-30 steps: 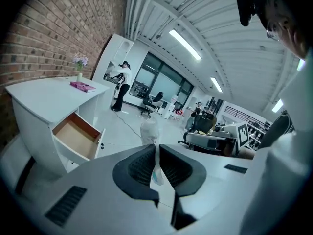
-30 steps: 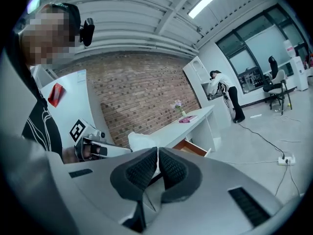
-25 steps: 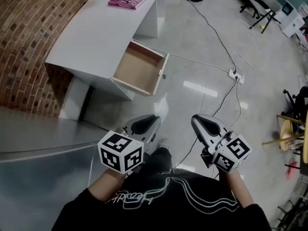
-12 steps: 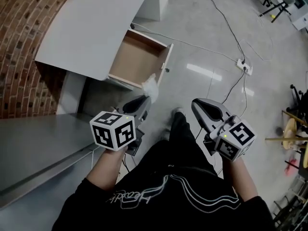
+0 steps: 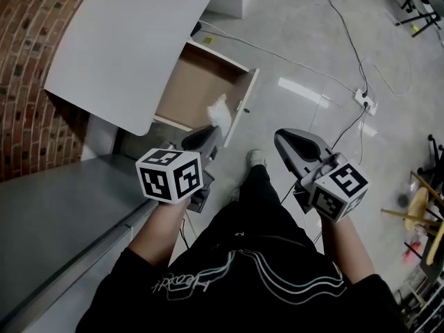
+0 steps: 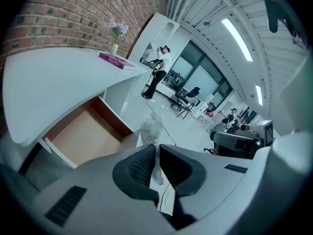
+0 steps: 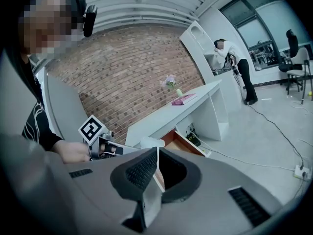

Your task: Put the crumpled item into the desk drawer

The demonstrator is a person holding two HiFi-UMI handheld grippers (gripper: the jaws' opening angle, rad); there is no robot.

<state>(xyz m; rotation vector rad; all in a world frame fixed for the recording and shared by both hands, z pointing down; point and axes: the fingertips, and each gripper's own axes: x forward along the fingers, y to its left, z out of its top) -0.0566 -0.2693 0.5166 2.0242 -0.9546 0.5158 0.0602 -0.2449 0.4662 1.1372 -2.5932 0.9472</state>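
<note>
the left gripper (image 6: 157,150) is clamped on the crumpled item (image 6: 150,127), a pale, clear wad sticking out past its tips. in the head view the item shows just at the front edge of the open drawer (image 5: 187,89), which juts out from under the white worktop (image 5: 125,40). the drawer looks bare inside. the right gripper (image 7: 157,153) is closed on nothing, off to the side above the floor. the pickup looks done and the drawer is already open. what's left: carry the item over the drawer's inside and let go.
</note>
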